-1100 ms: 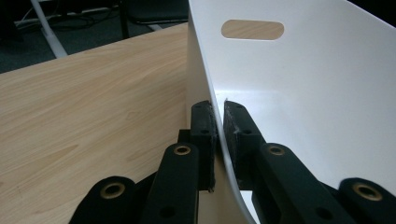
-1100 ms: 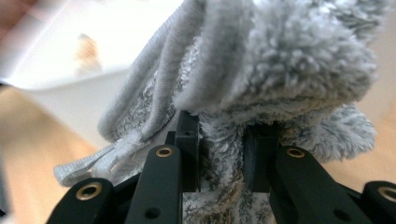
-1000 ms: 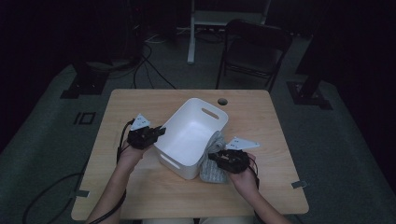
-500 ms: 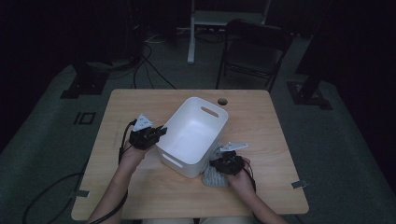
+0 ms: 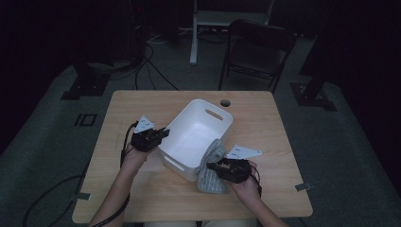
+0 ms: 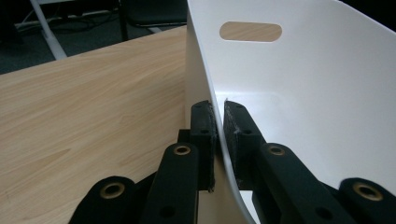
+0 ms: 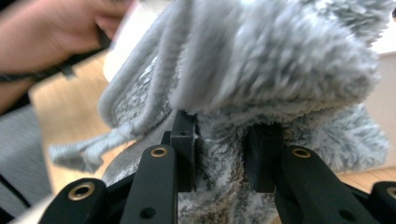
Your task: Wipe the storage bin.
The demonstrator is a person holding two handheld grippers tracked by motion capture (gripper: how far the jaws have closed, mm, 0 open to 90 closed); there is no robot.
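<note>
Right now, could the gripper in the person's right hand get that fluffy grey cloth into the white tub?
Probably yes. The right gripper has its jaws around the grey cloth, which already leans on the white tub rim. The tub is open on top, and the left gripper clamps its far wall, steadying it.

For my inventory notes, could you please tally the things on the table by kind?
White bin: 1
Grey fluffy towel: 1
Total: 2
</note>
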